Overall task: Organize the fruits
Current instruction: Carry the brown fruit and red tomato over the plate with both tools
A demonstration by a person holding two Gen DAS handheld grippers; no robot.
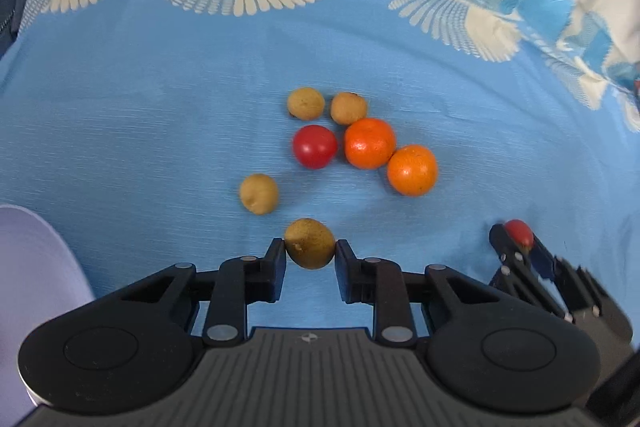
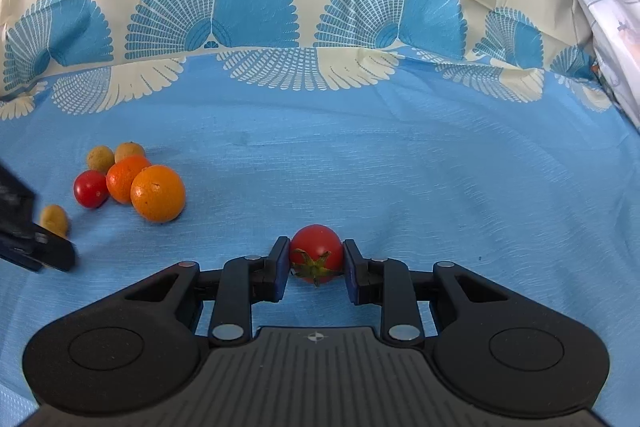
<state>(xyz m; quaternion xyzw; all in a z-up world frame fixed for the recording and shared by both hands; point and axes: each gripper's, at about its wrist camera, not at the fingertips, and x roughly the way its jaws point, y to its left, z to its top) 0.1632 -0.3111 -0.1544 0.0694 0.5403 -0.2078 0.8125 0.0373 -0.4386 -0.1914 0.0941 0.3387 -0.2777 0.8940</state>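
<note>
On the blue cloth (image 1: pixel 160 115) lie two oranges (image 1: pixel 370 143) (image 1: pixel 412 170), a red tomato (image 1: pixel 315 146) and three loose brown round fruits (image 1: pixel 259 193) (image 1: pixel 306 103) (image 1: pixel 349 108). My left gripper (image 1: pixel 310 247) is shut on a fourth brown fruit (image 1: pixel 310 243), low over the cloth in front of the pile. My right gripper (image 2: pixel 316 259) is shut on a small red tomato (image 2: pixel 316 251) with a green stalk, to the right of the pile (image 2: pixel 158 199). That gripper (image 1: pixel 516 239) and its tomato (image 1: pixel 519 231) also show at the lower right of the left wrist view.
The cloth's cream and blue fan-patterned border (image 2: pixel 280 27) rises at the back. A pale lilac object (image 1: pixel 36 267) fills the lower left of the left wrist view. The left gripper's fingers (image 2: pixel 48 251) reach in at the left edge of the right wrist view.
</note>
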